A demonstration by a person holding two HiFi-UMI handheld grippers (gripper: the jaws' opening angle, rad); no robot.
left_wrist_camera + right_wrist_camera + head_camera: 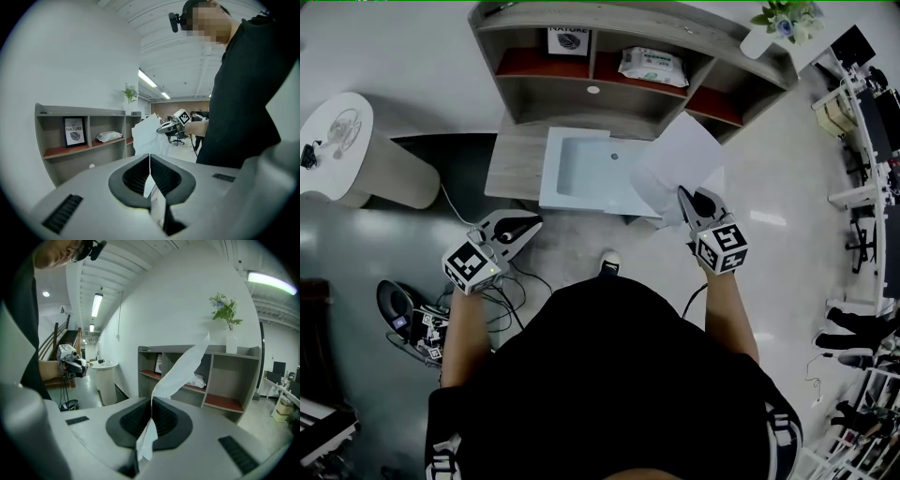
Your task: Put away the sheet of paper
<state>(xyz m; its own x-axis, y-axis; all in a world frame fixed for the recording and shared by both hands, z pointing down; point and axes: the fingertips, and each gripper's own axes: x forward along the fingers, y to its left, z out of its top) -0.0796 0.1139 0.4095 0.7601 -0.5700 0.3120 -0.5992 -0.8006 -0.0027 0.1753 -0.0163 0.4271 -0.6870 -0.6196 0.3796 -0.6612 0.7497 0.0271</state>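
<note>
Thin white paper sheet (670, 164) is clamped by one corner in R gripper (687, 199), jaws shut on it, over right end of open pale-blue drawer (551, 178). L gripper (528, 226), jaws together and empty, is held front-left of drawer. Risk: floppy sheet on a single-corner grip could be creased or snagged on drawer rim. Grey shelf unit w/ red-lined bays (544, 94) sits behind drawer. Drawer mouth isn't obstructed.

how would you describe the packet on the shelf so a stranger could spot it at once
Start at the grey shelf unit with the pulled-out drawer. It has three open compartments with reddish floors, and the packet lies flat in the middle one. It is soft and white, unlike the upright framed print in the compartment to its left.
</note>
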